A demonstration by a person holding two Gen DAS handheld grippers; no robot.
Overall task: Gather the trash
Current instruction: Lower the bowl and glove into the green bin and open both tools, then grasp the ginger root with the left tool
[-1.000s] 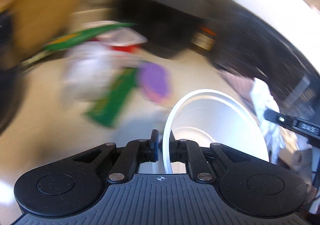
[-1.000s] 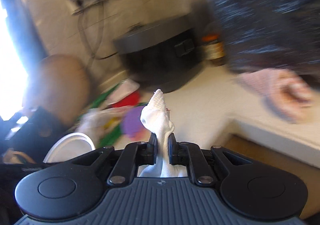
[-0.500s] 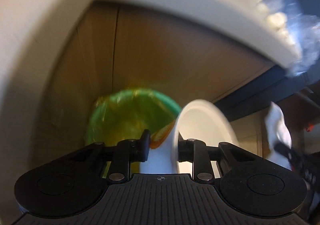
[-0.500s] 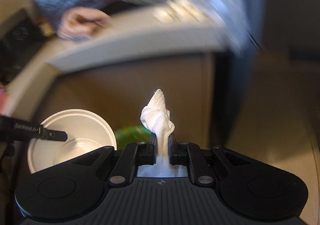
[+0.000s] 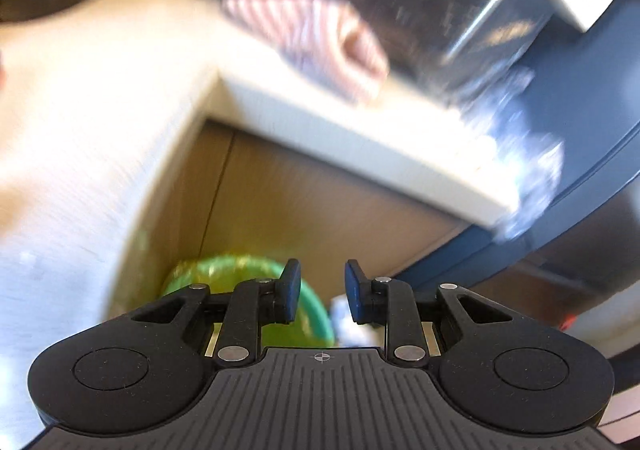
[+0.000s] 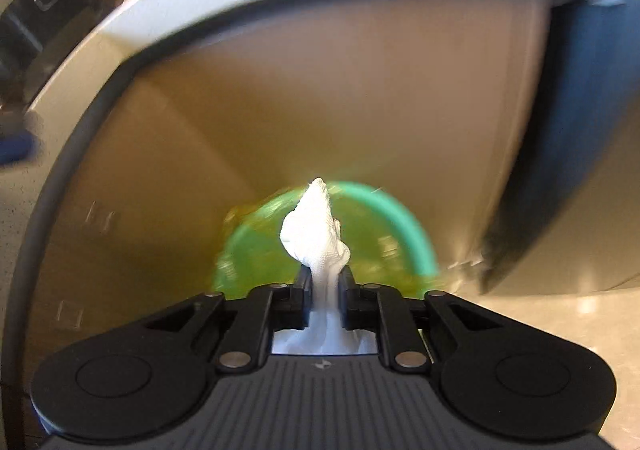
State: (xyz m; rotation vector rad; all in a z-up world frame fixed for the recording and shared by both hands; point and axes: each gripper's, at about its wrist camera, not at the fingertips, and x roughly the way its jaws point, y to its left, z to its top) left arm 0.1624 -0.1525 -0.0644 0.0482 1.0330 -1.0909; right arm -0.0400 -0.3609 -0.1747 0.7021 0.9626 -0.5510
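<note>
There is one green bin [image 6: 404,226] on the floor under the counter [image 5: 360,138]. The right gripper [image 6: 324,292] has just been opening, with one white paper towel [image 6: 316,226] between its jaws, above the bin. The left gripper [image 5: 320,290] is partly open, holding nothing.

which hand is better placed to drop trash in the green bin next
Right. The right tool has the crumpled paper towel between its just-opening jaws, directly over the green bin. The left tool is open and empty.
</note>
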